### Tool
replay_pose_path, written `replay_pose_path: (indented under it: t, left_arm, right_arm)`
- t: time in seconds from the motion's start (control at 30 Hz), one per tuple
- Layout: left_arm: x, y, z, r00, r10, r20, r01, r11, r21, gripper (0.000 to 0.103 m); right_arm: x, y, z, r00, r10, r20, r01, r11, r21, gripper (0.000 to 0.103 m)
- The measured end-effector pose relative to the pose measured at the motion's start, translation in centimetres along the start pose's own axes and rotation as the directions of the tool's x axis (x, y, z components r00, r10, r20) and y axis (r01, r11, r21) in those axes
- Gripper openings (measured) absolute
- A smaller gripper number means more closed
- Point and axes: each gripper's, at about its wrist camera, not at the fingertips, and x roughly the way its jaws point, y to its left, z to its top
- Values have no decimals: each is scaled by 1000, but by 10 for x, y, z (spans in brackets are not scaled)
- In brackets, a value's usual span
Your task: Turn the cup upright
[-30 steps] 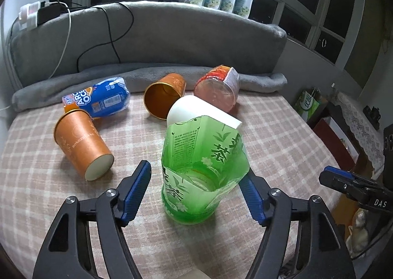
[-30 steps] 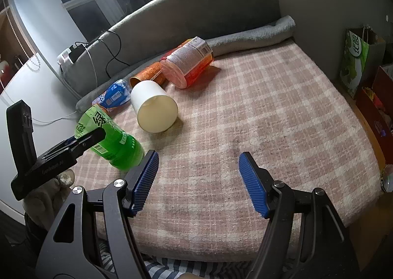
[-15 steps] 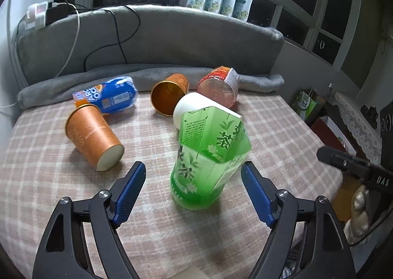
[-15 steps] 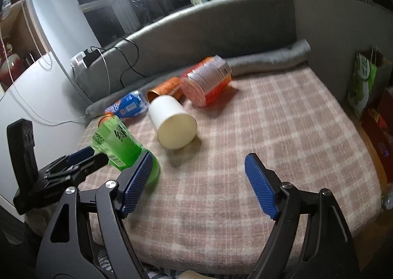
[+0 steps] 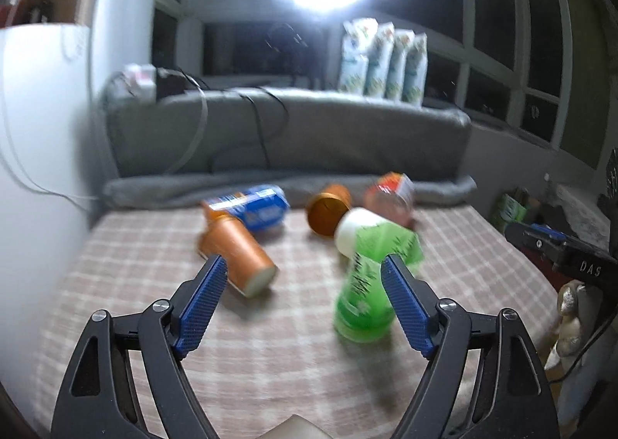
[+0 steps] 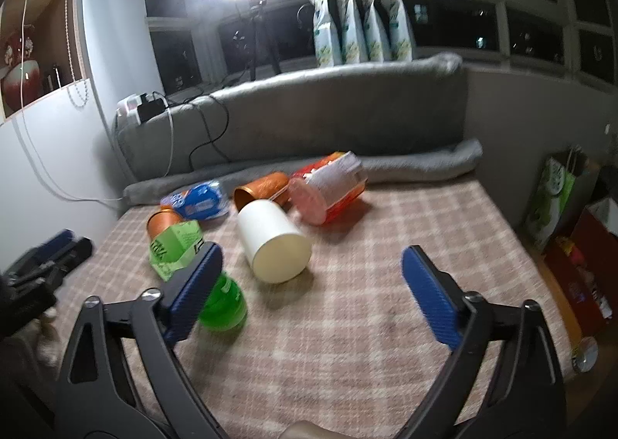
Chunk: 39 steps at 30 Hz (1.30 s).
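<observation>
Plainly, the green cup (image 5: 369,284), a cut-down tea bottle with a printed label, stands base down and mouth up on the plaid blanket (image 6: 386,323), so by my reading that one is upright and several others lie on their sides: the white cup (image 6: 272,242) just beyond it with its base toward the right camera, an orange cup (image 5: 237,257) to the left, a copper cup (image 5: 326,209) behind, a blue wrapped one (image 5: 251,205) and a red-labelled one (image 6: 328,186) near the grey bolster (image 6: 425,162). The left gripper (image 5: 301,302) has its fingers wide and holds nothing; the green cup shows past its right pad. The right gripper (image 6: 313,294) is likewise wide and empty, and hangs above open blanket. These look like thin paper and thin plastic: light, easily dented, prone to roll on a soft surface that gives under any push. I would judge the white cup the nearest candidate, best taken across its wall near the middle with a gentle squeeze, since a hard pinch near the open rim would fold it. The green cup's cut rim is uneven and floppy, so it is worth keeping clear of. Room is good to the right, where the blanket is bare up to its edge, with bags and boxes on the floor beyond; the lying cups crowd each other at the back, so a swing there could knock a neighbour.
</observation>
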Motion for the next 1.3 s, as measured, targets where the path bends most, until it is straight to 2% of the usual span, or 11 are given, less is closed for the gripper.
replay_pose_path:
  t: [0.2, 0.3, 0.43, 0.8, 1.3]
  left_arm:
    - [-19, 6, 7, 988, 103, 111, -105, 994, 11, 84]
    - [-26, 5, 10, 975, 150, 164, -156, 987, 23, 88]
    - [-31, 6, 12, 967, 156, 201, -160, 987, 6, 92]
    - [-27, 9, 10, 976, 148, 159, -146, 989, -19, 92]
    - [-28, 7, 10, 978, 140, 155, -139, 990, -15, 92]
  right_arm:
    - [-10, 4, 4, 992, -93, 88, 95, 995, -14, 102]
    - [-16, 7, 6, 979, -142, 143, 148, 989, -26, 103]
    - [-20, 11, 10, 970, -160, 181, 170, 985, -36, 103]
    - [-21, 16, 10, 969, -161, 187, 171, 984, -40, 103]
    - [-20, 17, 10, 969, -161, 188, 172, 984, -41, 103]
